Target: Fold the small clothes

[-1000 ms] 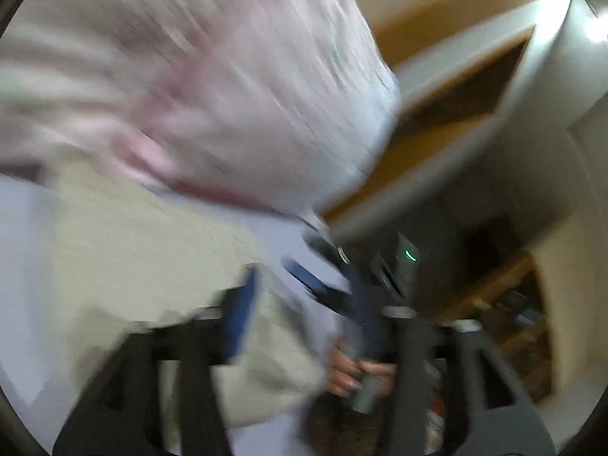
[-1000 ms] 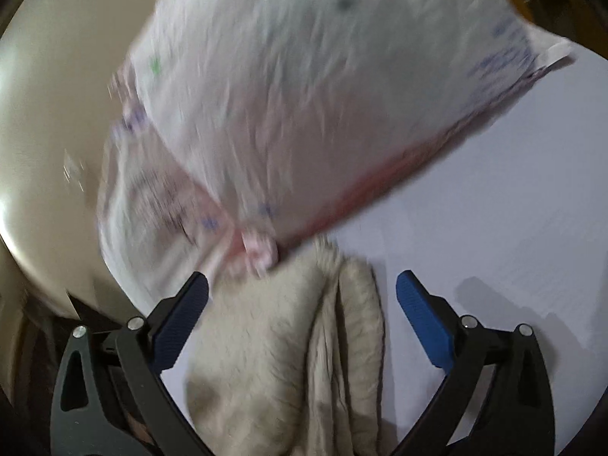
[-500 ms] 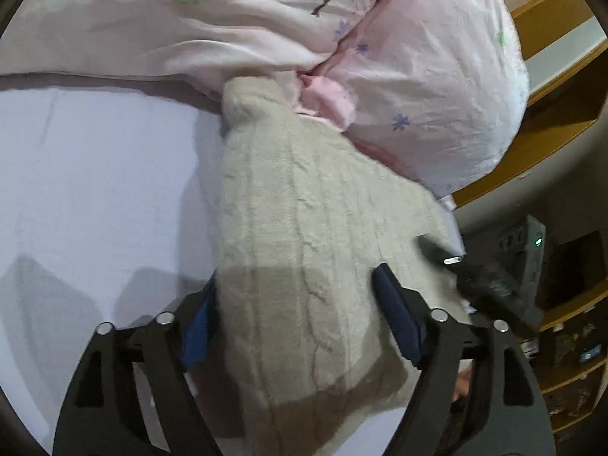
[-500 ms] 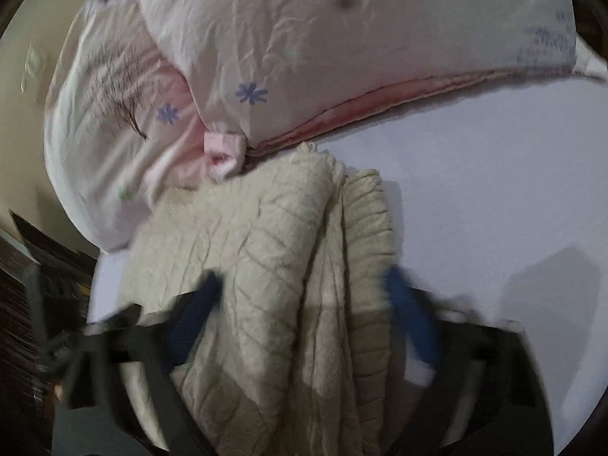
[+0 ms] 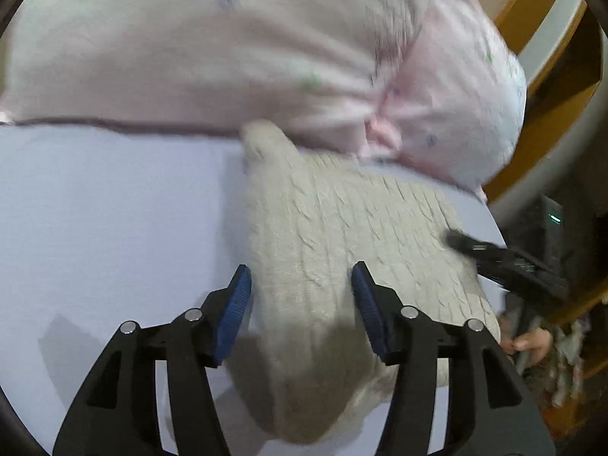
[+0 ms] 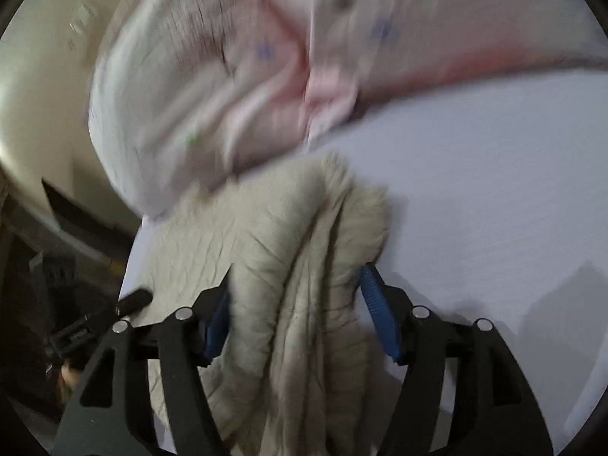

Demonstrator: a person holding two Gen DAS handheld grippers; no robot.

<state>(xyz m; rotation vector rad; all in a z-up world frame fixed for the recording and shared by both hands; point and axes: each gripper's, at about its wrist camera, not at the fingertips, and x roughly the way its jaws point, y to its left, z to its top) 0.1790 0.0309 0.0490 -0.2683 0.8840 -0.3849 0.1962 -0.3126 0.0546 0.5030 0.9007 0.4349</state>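
Note:
A cream cable-knit garment (image 5: 342, 235) lies crumpled on a pale lavender sheet (image 5: 106, 205); it also shows in the right wrist view (image 6: 288, 266). My left gripper (image 5: 302, 304) is open, its blue pads on either side of the knit's near part. My right gripper (image 6: 296, 315) is open too, with the bunched knit between its pads. The right gripper's black fingertips (image 5: 494, 254) show at the knit's right edge in the left wrist view. The left gripper's tip (image 6: 133, 300) shows at the knit's left edge in the right wrist view.
A pink pillow with small blue and green prints (image 5: 266, 49) lies behind the knit, touching its far end; it shows in the right wrist view (image 6: 243, 76). The sheet's edge (image 5: 494, 224) drops off at right toward wooden shelving (image 5: 551, 87) and a dark device with a green light (image 5: 554, 220).
Both grippers have come down from above onto the knit. In the last half second the views shifted slightly and the knit now sits deeper between the right gripper's pads.

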